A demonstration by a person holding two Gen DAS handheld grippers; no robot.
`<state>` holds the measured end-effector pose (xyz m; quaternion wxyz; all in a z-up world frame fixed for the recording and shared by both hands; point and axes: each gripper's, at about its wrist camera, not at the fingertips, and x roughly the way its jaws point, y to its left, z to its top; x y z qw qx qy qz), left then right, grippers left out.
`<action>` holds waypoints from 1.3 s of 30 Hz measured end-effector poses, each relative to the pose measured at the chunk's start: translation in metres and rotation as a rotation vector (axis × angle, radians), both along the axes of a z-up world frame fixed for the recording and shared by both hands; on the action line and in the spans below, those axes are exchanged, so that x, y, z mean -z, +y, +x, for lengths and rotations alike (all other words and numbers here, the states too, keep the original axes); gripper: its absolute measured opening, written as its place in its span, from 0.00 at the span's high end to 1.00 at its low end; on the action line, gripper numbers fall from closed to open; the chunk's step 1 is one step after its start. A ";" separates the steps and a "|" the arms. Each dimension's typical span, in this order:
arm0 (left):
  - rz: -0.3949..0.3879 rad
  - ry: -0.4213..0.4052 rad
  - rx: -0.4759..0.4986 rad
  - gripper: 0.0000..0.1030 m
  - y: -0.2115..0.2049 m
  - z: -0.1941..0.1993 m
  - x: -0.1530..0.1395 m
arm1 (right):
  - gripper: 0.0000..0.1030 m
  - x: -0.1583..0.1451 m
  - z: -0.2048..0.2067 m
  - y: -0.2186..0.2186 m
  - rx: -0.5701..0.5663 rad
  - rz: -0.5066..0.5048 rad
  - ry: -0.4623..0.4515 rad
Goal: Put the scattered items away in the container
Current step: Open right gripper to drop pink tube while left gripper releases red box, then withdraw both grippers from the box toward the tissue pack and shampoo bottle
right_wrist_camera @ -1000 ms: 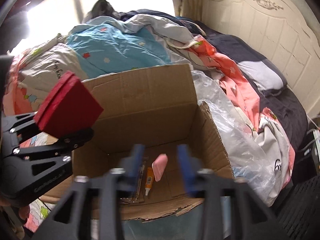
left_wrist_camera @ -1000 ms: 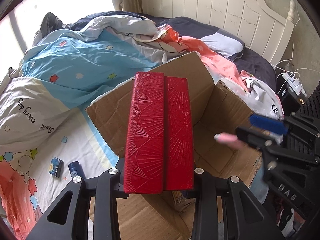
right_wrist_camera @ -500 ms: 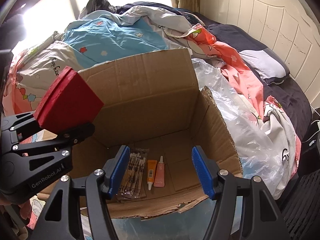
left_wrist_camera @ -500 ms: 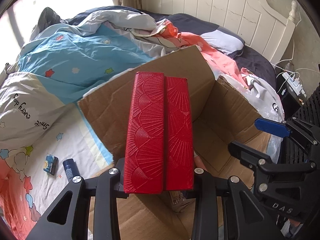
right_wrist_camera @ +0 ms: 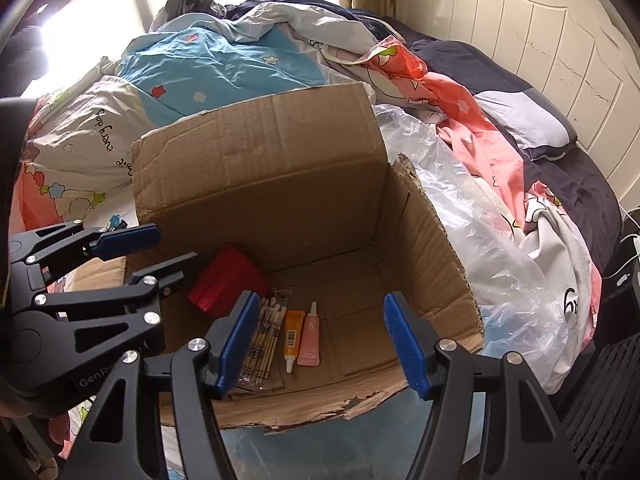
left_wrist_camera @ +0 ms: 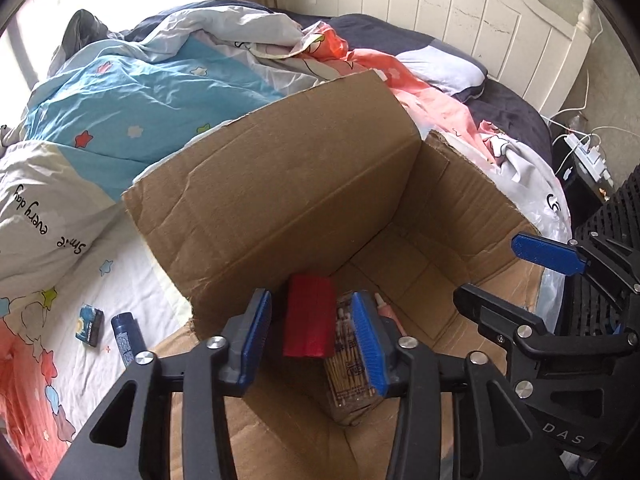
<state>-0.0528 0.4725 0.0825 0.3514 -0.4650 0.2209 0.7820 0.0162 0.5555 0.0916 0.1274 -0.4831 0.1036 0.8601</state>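
Since a second ago, the red case [left_wrist_camera: 309,316] has left your left claw [left_wrist_camera: 311,338] and now lies inside the cardboard box [left_wrist_camera: 280,184], against the foot of its far wall; the jaws of that claw have just been opening and now stand moderately apart with nothing pressed between the blue pads, the case lying on the box floor well below them. Your left wrist view shows what the other barely does: a small blue packet [left_wrist_camera: 89,323] and a dark blue tube [left_wrist_camera: 128,336] lying out on the bedsheet [left_wrist_camera: 132,276], just beside the box's left wall. Your right wrist view gives you the box floor plainly: a pack of cotton swabs [right_wrist_camera: 264,340], an orange tube [right_wrist_camera: 293,338] and a pink tube [right_wrist_camera: 311,340] side by side near the front edge, with the red case [right_wrist_camera: 224,280] behind them to the left. It also shows a clear plastic bag [right_wrist_camera: 480,248] crumpled against the box's right side. Your right claw [right_wrist_camera: 320,344] hangs over the box's torn front edge with its jaws fairly wide and nothing between them.
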 end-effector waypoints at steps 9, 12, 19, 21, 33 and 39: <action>0.001 0.028 -0.056 0.19 -0.010 -0.007 -0.004 | 0.41 -0.001 0.000 0.002 0.009 0.003 -0.002; -0.009 0.046 -0.075 0.12 -0.013 -0.008 -0.004 | 0.41 -0.001 -0.001 0.000 0.007 0.006 -0.002; -0.009 0.063 -0.100 0.05 -0.024 -0.010 -0.008 | 0.39 0.000 -0.001 -0.002 0.003 0.000 0.000; -0.010 0.066 -0.103 0.04 -0.029 -0.010 -0.010 | 0.36 -0.002 -0.001 -0.005 0.007 0.007 0.002; 0.009 0.049 -0.178 0.00 -0.072 -0.007 -0.016 | 0.35 -0.014 0.000 -0.021 0.048 -0.017 0.014; 0.019 0.043 -0.212 0.00 -0.095 -0.009 -0.020 | 0.25 -0.023 -0.001 -0.039 0.005 0.009 0.029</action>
